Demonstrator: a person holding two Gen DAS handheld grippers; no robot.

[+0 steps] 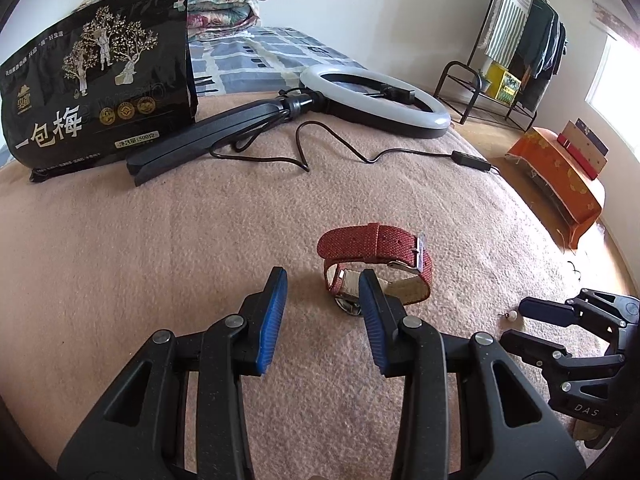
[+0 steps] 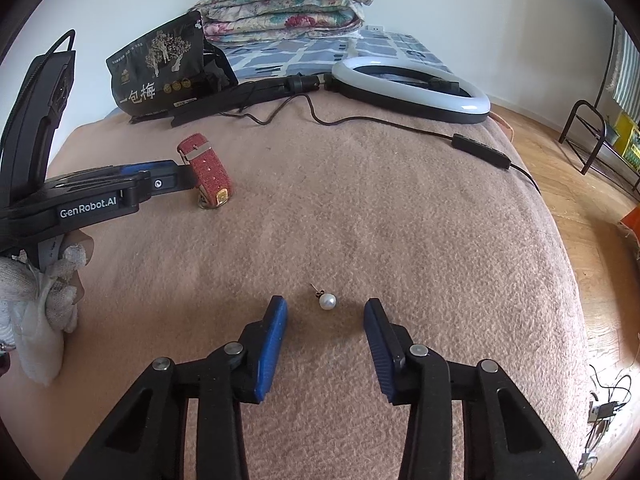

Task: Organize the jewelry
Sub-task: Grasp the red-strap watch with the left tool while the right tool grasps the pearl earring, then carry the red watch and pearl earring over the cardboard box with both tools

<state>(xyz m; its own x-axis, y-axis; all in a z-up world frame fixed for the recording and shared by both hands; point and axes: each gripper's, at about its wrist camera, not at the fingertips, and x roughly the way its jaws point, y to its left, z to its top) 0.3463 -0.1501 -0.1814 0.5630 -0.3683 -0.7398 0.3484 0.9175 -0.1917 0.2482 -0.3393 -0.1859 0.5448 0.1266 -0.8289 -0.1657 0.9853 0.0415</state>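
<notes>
From the left wrist, the left gripper (image 1: 323, 289) is down on the pink blanket (image 1: 160, 264) with its blue fingers apart and nothing between them; the red watch (image 1: 376, 258) lies just past the right finger. From the right wrist, the right gripper (image 2: 326, 312) is apart too, and the pearl earring (image 2: 327, 301) lies on the blanket between its fingertips, not pinched.

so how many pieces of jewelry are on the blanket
2: a red-strapped watch by the left gripper's fingers, and a pearl earring ahead of the right gripper. Others may be hidden.
</notes>
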